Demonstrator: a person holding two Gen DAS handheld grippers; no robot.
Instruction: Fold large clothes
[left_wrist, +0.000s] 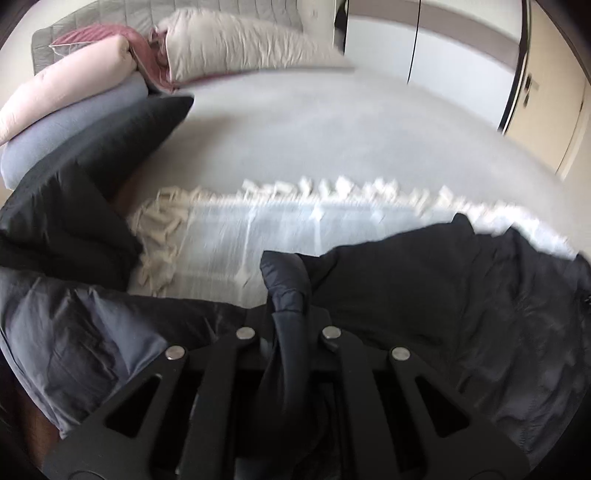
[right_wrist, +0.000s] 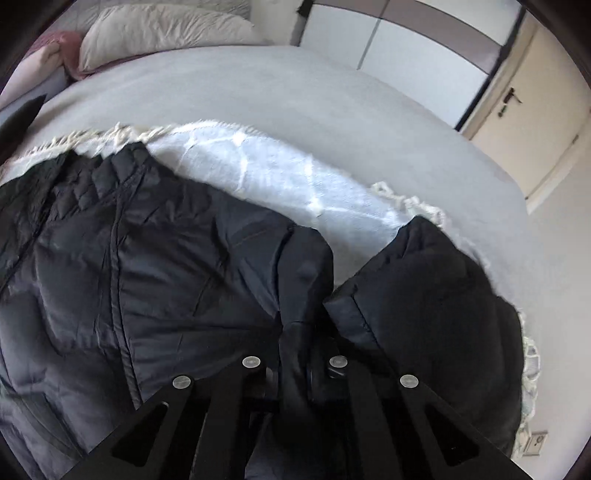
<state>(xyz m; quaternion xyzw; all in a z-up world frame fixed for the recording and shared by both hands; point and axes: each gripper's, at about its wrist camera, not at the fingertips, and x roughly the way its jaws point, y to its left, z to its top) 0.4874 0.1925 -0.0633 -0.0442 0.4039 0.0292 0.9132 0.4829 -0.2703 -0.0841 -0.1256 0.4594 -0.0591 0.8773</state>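
Observation:
A large black padded jacket (right_wrist: 155, 266) lies spread on a pale fringed blanket (right_wrist: 273, 170) on the bed. In the left wrist view the jacket (left_wrist: 461, 295) fills the lower right, and a bunched fold of its dark fabric rises between the jaws of my left gripper (left_wrist: 288, 317), which is shut on it. In the right wrist view my right gripper (right_wrist: 295, 343) is shut on a pinched ridge of the jacket, with the body to the left and a dark flap (right_wrist: 428, 295) to the right. The fingertips of both grippers are buried in fabric.
Pillows (left_wrist: 236, 40) and folded bedding (left_wrist: 66, 88) are stacked at the head of the bed, with a dark cushion (left_wrist: 92, 173) and a grey-blue cloth (left_wrist: 92, 343) at the left. A grey bedspread (right_wrist: 258, 92) stretches beyond the blanket. A wardrobe (right_wrist: 399, 44) and a door (right_wrist: 524, 122) stand behind.

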